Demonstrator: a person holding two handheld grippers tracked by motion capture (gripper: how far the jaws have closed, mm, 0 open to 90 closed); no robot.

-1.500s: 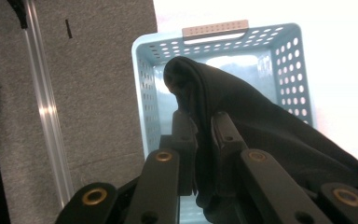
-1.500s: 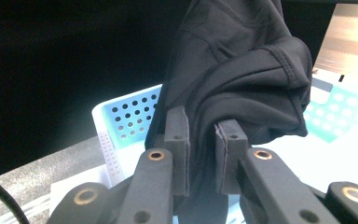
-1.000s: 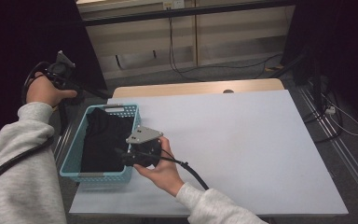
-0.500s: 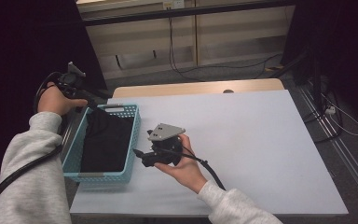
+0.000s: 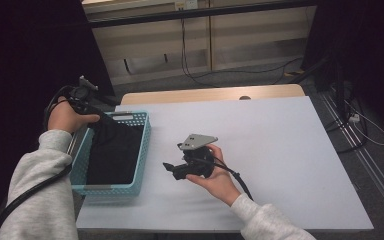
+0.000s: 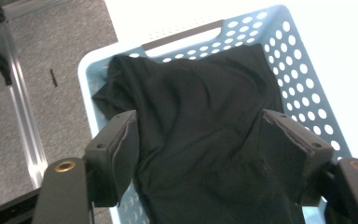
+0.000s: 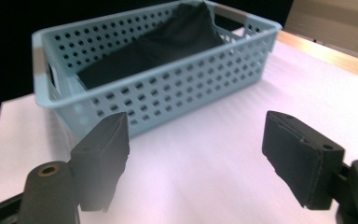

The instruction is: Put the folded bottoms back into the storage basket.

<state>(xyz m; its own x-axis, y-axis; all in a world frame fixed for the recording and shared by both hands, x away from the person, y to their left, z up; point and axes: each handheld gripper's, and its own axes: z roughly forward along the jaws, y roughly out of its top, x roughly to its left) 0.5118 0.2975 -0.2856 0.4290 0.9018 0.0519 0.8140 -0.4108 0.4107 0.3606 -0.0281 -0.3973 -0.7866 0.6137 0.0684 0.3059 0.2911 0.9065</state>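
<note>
Holding my left gripper (image 6: 200, 154) over the blue basket (image 6: 307, 88), I see its two black jaws spread wide, and they have just been opening and then easing in a little. A black cloth (image 6: 200, 121) lies in the basket under them, and no pad presses on it (it looks close, but I cannot tell if it touches). From above, that left gripper (image 5: 94, 116) hangs over the far left corner of the basket (image 5: 142, 150), where the cloth (image 5: 112, 152) bunches up against the rim.

My right gripper (image 7: 196, 154) has its jaws spread wide too, just opened, with only bare white table (image 7: 205, 186) between them. It points at the long side of the basket (image 7: 168, 93), a little way off. From above, the right gripper (image 5: 169, 167) sits low over the table (image 5: 280, 150), just right of the basket.
</note>
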